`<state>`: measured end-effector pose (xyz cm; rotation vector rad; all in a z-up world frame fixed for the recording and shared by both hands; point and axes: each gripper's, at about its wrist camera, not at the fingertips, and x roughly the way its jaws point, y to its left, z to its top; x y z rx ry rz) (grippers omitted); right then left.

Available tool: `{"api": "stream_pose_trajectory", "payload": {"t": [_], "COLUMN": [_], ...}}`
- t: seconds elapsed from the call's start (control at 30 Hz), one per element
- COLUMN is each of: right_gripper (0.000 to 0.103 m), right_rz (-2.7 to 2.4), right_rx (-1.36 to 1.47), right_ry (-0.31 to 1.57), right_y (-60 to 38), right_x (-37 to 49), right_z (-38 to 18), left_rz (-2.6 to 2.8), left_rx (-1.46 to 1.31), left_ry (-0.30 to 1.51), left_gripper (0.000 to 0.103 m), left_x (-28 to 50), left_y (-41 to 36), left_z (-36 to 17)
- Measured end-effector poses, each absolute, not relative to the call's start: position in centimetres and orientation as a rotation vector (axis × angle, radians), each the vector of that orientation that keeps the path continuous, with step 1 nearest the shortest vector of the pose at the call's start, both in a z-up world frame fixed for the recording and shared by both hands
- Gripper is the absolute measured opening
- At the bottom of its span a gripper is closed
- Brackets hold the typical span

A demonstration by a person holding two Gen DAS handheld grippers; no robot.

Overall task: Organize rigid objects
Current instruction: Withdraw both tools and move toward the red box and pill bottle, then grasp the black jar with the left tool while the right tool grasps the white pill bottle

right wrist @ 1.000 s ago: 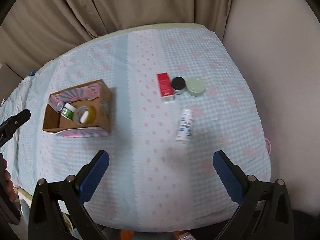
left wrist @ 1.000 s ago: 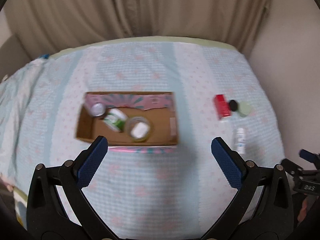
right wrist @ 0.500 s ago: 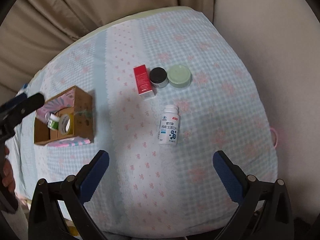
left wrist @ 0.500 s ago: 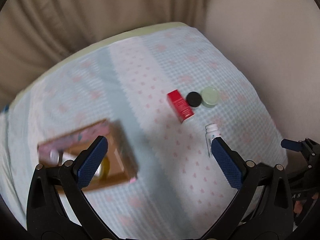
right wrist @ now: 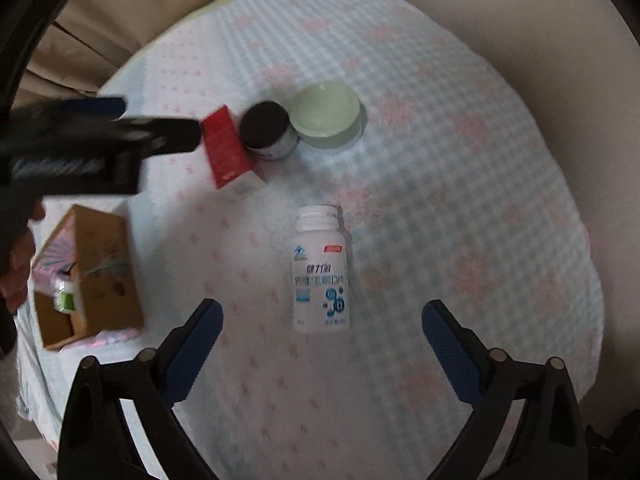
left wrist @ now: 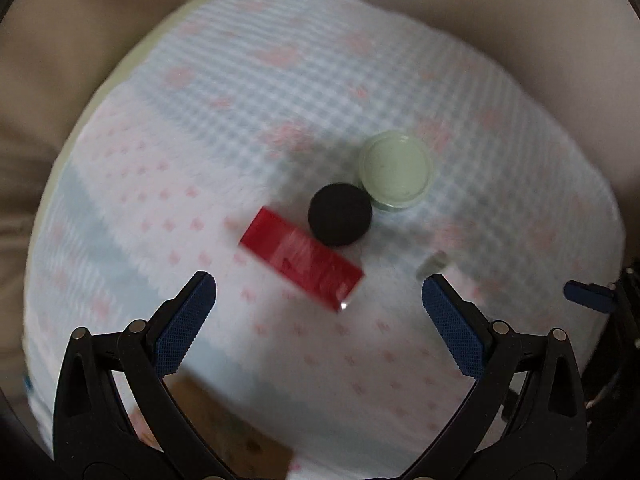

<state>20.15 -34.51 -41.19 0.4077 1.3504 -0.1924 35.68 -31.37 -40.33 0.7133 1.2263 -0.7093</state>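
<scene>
Left wrist view: my left tool [left wrist: 319, 293] hangs wide open over the table [left wrist: 200, 100] with its checked cloth, nothing between the pads. A red box [left wrist: 300, 266] lies flat just above the gap, at 12 o'clock. A black-lidded jar [left wrist: 340, 215] touches its upper edge, and a pale green lidded jar [left wrist: 395, 174] sits against that one at 1 o'clock. All of it is blurred.

From the right wrist view, my right tool [right wrist: 322, 319] is wide apart too, its jaws having just been closing a little, and grips nothing. A white bottle [right wrist: 321, 272] lies on its side between the fingertips and slightly beyond, cap end away from me. The cardboard box [right wrist: 94, 276] sits at 9 o'clock, a green-and-white container [right wrist: 64, 294] inside it
</scene>
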Motion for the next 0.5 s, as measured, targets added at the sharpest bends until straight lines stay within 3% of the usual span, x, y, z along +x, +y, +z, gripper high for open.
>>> {"api": "stream_pose_trajectory", "payload": {"t": [0.2, 0.33, 0.4, 0.5], "right_gripper": [0.092, 0.084, 0.075, 0.073], "right_rz": [-0.232, -0.238, -0.237, -0.247], "right_rx": [0.428, 0.437, 0.427, 0.417], "right_ry": [1.401, 1.443, 1.464, 1.481], "right_y": [-34.0, -33.5, -33.1, -33.0], "right_x": [21.6, 22.3, 22.9, 23.4], "right_z": [-45.7, -47.7, -48.4, -49.0], "left_rz": [-0.782, -0.784, -0.803, -0.819], "left_rx": [0.864, 0.907, 0.922, 0.941], "left_ry": [1.247, 1.222, 1.208, 1.219], "left_gripper": [0.086, 0.086, 0.086, 0.085], "left_x": [37.0, 37.3, 37.2, 37.2], "left_y": [-34.3, -34.9, -35.3, -35.9], "left_z": [-46.2, -47.8, -48.0, -48.5]}}
